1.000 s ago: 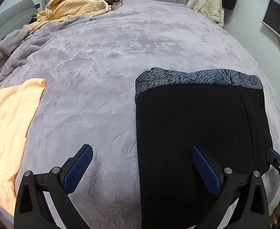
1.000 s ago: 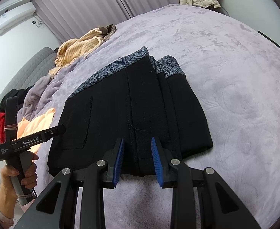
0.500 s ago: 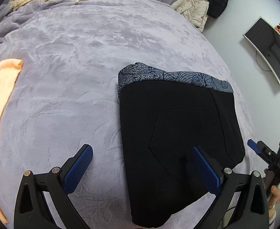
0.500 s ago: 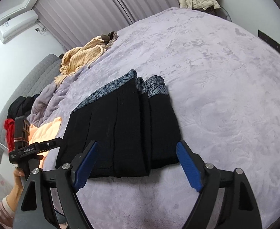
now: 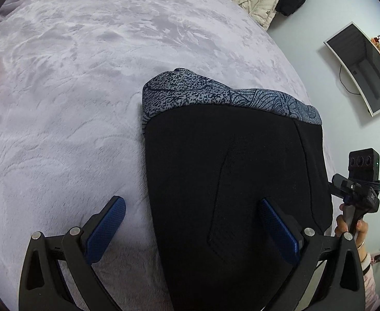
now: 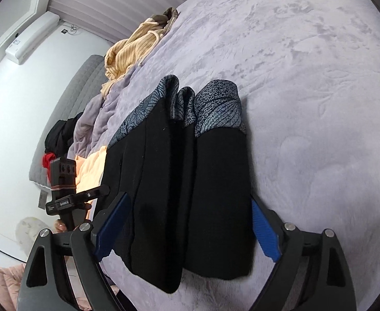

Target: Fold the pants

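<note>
Open lilac blanket (image 5: 91, 83) lay free left of and beyond the folded pants (image 5: 231, 181) (yellow ribbed garment (image 6: 130, 49) heaped only at its far edge).

Pants (image 5: 231, 181): lay folded on the bed (image 5: 86, 77).
Sweater (image 6: 130, 49): lay at the bed's far end, behind the pants.
Monitor (image 5: 363, 67): hung on the wall beside the bed.

Left gripper (image 5: 190, 229): two black plastic arms, cut with triangular openings and fastened with silver round-headed screws, are tipped with blue textured rubber pads (image 5: 107, 229). Right gripper (image 6: 187, 233): the same build is shown. A black camera block with three round lenses (image 5: 363, 164) is carried on each handle. A pale pink sleeve (image 5: 370, 282) and thin bracelet are worn.
</note>
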